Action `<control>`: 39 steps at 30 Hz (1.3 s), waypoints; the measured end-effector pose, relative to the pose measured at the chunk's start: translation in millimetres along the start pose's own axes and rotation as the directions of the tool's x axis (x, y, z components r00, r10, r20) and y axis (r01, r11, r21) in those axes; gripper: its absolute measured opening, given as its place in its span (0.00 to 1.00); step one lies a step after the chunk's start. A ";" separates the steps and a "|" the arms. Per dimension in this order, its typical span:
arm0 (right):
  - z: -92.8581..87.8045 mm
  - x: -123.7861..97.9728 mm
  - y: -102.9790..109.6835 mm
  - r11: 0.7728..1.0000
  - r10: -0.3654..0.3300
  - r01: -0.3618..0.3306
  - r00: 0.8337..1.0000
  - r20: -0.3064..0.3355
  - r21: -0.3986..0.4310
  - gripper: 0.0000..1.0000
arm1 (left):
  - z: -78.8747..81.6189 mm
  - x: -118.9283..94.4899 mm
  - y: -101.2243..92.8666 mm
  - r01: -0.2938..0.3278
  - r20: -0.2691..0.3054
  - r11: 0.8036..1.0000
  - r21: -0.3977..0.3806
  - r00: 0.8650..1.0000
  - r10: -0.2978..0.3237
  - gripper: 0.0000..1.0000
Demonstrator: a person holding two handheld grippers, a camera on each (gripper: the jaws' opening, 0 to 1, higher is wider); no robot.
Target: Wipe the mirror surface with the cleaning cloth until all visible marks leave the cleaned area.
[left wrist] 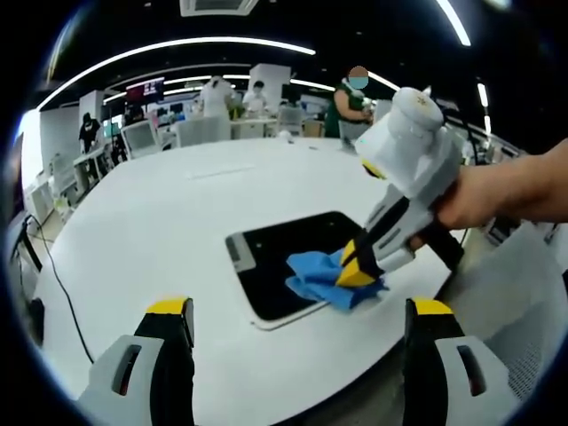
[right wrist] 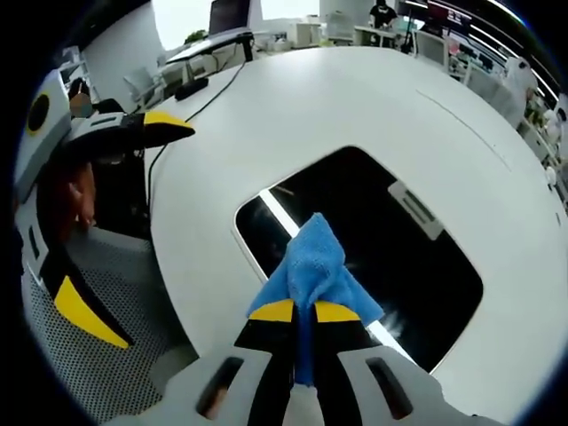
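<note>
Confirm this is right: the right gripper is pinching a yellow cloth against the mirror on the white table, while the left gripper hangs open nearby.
Not quite: the cloth is blue, not yellow, as the right gripper view shows; only the jaw tips are yellow. The rest holds: the right gripper pinches it against the mirror on the white table, and the left gripper hangs open nearby.

I can read no text, label, brand or number in either of my two views. Far ahead of my left tool, at the back of the room, there is a dark screen (left wrist: 145,90) with reddish marks on it, but they are too small and blurred for me to read. The small grey tab (right wrist: 415,209) on the edge of the mirror (right wrist: 408,257), ahead of my right tool, shows no writing that I can make out.
</note>
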State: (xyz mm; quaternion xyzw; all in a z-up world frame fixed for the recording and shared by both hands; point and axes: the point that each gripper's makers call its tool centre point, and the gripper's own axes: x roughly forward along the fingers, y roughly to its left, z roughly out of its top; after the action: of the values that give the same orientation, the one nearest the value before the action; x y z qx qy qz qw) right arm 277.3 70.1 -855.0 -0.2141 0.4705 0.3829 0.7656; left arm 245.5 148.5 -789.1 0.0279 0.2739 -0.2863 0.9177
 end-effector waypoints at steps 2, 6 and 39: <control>0.3 0.2 -0.8 0.999 -0.004 0.004 1.000 0.000 0.032 0.00 | 0.0 0.0 0.4 0.000 0.000 1.000 -0.002 1.000 0.000 0.99; 2.0 0.9 -2.7 0.995 -0.007 0.008 1.000 -0.010 0.095 0.00 | -0.4 0.5 0.6 0.001 -0.003 1.000 0.007 1.000 -0.001 0.99; 21.0 9.7 -23.0 0.991 -0.097 0.096 0.995 0.012 0.095 0.00 | 1.4 0.1 1.1 -0.002 0.007 1.000 -0.002 1.000 0.002 0.99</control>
State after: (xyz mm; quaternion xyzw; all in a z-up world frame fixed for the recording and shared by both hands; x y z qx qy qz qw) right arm 309.7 74.2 -854.5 -0.1970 0.4706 0.3246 0.7964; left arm 246.8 149.0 -788.1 0.0262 0.2711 -0.2852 0.9190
